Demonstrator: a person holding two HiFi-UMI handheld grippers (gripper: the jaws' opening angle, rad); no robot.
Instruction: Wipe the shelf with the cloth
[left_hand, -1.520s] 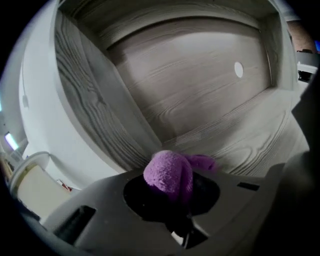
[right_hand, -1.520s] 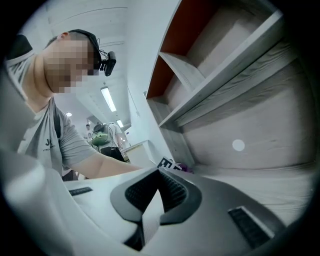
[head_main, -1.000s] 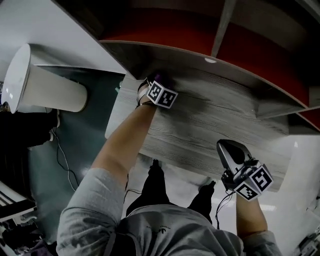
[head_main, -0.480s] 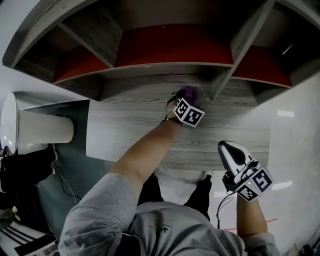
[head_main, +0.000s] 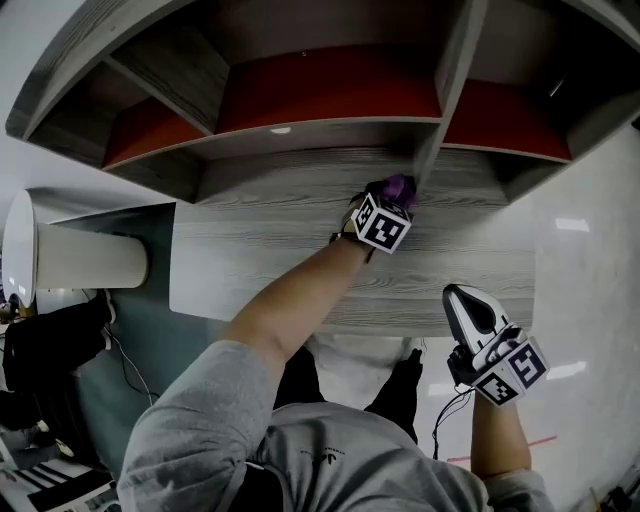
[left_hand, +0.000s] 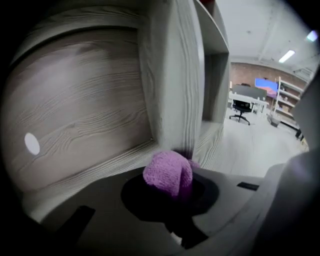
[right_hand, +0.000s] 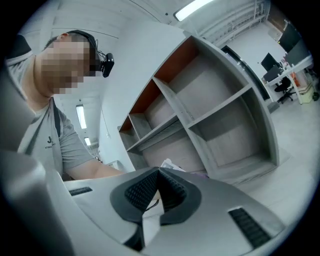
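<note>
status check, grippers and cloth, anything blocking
Left gripper shut on purple cloth, on shelf board. Right gripper shut, empty, held clear. Upright divider directly beside cloth.

This is an open-plan office: beyond the grey wood-grain shelf unit (head_main: 290, 215) with red back panels, a desk (left_hand: 248, 93), a black swivel chair (left_hand: 243, 107) and a lit screen (left_hand: 265, 84) stand before a brick wall (left_hand: 244, 75), under ceiling strip lights (left_hand: 287, 55).

Looks along the grey two-jaw right gripper (right_hand: 158, 172), ribbed black jaws closed tip to tip, nothing between. Beyond, faces a tall grey wood-grain shelf unit (right_hand: 215, 115) with orange-red inner panels. At left, takes in a grey short-sleeved arm (right_hand: 75, 150) stretched toward the shelves.
</note>
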